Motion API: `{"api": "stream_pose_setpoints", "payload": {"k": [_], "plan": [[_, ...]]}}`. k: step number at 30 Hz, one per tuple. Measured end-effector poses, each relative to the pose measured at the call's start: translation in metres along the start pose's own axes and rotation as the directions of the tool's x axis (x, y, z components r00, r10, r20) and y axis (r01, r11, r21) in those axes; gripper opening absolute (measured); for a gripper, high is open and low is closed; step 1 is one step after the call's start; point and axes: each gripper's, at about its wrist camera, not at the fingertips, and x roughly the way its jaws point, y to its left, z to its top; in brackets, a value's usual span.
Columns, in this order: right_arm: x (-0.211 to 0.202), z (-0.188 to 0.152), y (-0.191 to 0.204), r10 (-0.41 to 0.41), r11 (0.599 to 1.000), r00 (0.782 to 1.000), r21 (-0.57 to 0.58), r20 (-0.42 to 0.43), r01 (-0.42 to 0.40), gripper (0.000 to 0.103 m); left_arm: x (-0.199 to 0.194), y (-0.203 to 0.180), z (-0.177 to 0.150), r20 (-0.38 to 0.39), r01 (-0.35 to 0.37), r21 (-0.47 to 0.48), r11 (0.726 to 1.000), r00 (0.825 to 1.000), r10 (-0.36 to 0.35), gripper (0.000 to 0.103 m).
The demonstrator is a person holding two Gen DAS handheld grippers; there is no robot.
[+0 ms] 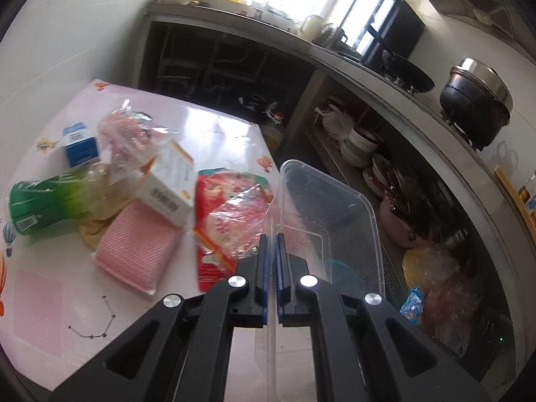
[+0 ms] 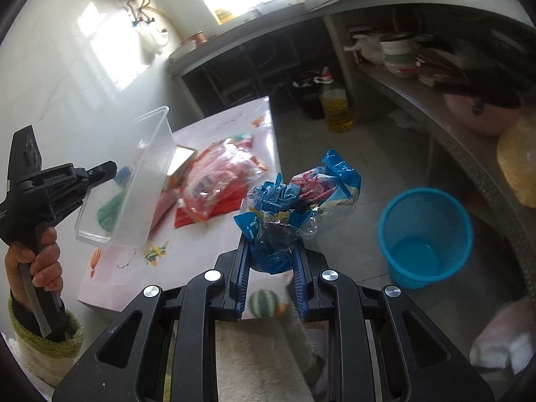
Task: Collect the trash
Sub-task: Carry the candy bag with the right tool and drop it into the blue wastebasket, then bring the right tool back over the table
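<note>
My left gripper (image 1: pixel 272 239) is shut on the wall of a clear plastic container (image 1: pixel 338 214), held in the air beyond the table's right edge; the right wrist view shows that gripper (image 2: pixel 112 167) with the container (image 2: pixel 134 184) tilted above the table. My right gripper (image 2: pixel 272 251) is shut on a crumpled blue plastic wrapper (image 2: pixel 298 191), held past the table's edge over the floor. A blue waste basket (image 2: pixel 425 234) stands on the floor to the right of the wrapper. On the table lie a red snack bag (image 1: pixel 231 214), a pink sponge (image 1: pixel 134 251), a white and orange box (image 1: pixel 171 184), a blue box (image 1: pixel 78 145) and a green bottle (image 1: pixel 47 204).
A white table with a printed cloth (image 1: pixel 207 127) takes up the left. A concrete counter with shelves of bowls (image 1: pixel 361 147) runs along the right, with a black pot (image 1: pixel 475 100) on top. An oil bottle (image 2: pixel 336 104) stands on the floor. A person's hand (image 2: pixel 37 261) grips the left handle.
</note>
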Motion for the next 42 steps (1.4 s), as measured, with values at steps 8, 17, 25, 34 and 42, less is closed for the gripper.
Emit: {"api": "stream_pose_setpoints", "payload": {"k": [8,17,25,34,42], "plan": [[0.005,-0.014,-0.093,-0.141,0.965,0.989,0.218,-0.043,0.147,0.022,0.099,-0.099,0.01,-0.162,0.061,0.185,0.981,0.986,-0.031,0.003],[0.064,-0.017,-0.153,-0.165,0.934,0.974,0.293,-0.156,0.205,0.022,0.218,-0.181,-0.01,-0.331,0.067,0.347,0.936,0.942,0.056,0.003],[0.138,-0.011,-0.191,-0.302,0.921,0.927,0.184,-0.222,0.344,0.058,0.287,-0.219,-0.014,-0.349,0.062,0.377,0.924,0.934,0.08,0.053],[0.112,-0.044,-0.187,-0.307,0.908,0.923,0.219,-0.231,0.357,0.058,0.253,-0.206,-0.011,-0.314,0.097,0.352,0.931,0.949,0.02,0.059],[0.086,-0.043,-0.165,-0.309,0.921,0.931,0.184,-0.196,0.344,0.058,0.181,-0.179,-0.005,-0.248,0.132,0.331,0.934,0.968,-0.049,0.065]]}}
